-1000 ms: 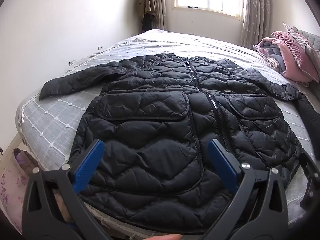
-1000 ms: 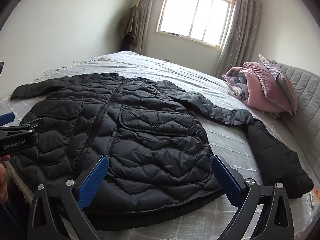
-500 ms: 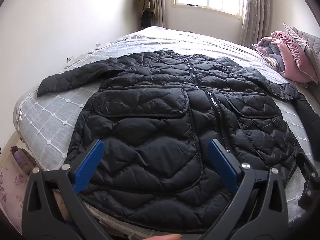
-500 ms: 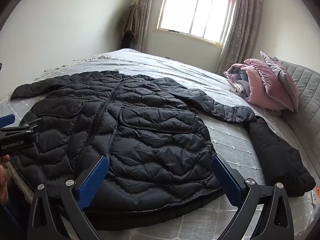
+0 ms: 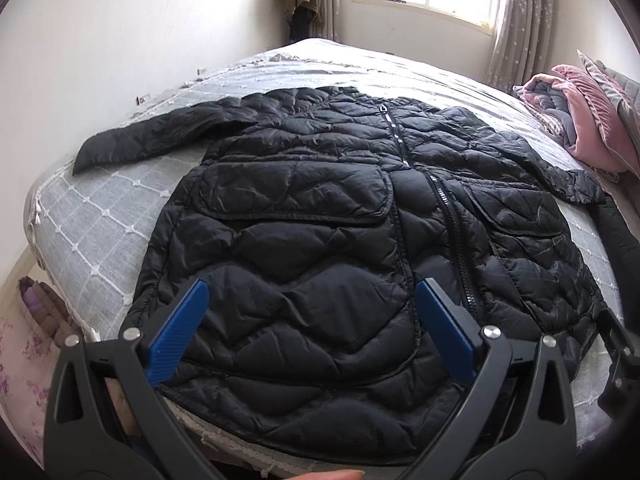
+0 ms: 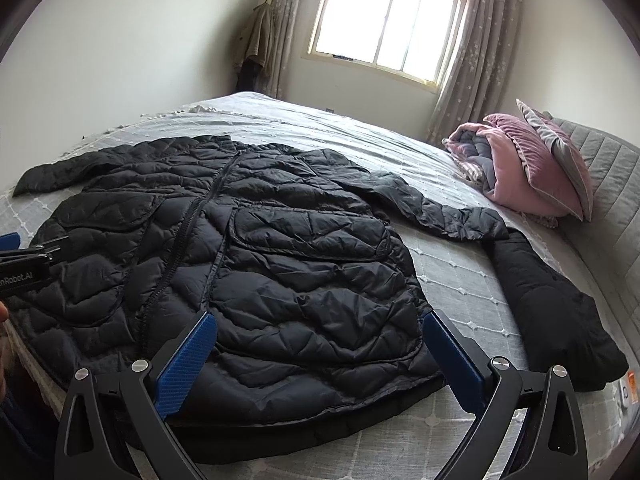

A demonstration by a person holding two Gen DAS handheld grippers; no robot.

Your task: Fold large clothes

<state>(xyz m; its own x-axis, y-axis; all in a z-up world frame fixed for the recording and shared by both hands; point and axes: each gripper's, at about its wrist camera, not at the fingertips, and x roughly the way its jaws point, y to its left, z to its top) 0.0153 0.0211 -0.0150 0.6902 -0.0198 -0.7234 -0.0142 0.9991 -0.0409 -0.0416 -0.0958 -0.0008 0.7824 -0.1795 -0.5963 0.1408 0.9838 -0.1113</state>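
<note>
A black quilted jacket (image 5: 320,216) lies spread face-up on the bed (image 5: 88,216), zip closed, hem toward the near edge and collar toward the window at 12 o'clock. One sleeve (image 5: 160,136) stretches out toward 10 o'clock in the left wrist view; the other sleeve (image 6: 448,212) runs toward 3 o'clock in the right wrist view, and its cuff lies close to a separate black garment (image 6: 552,308) (whether they touch is hard to tell).

The left tool (image 5: 310,312) hangs over the hem on the jacket's left panel, its blue fingers wide apart and holding nothing. The right tool (image 6: 320,344) hangs over the hem corner on the other side, likewise spread and empty.

The jacket looks light and puffy, soft all through, with a shiny shell that is likely slippery, so a shallow pinch may slide off. The padding will probably spring back and resist a crisp crease. Best holds, in my judgement, are the stitched edges: the cuffs for folding the sleeves inward, or the bound hem corners, where the seam gives the fingers something firm to bite. Pink bedding (image 6: 520,168) is piled at 2 o'clock, well apart from the work.
</note>
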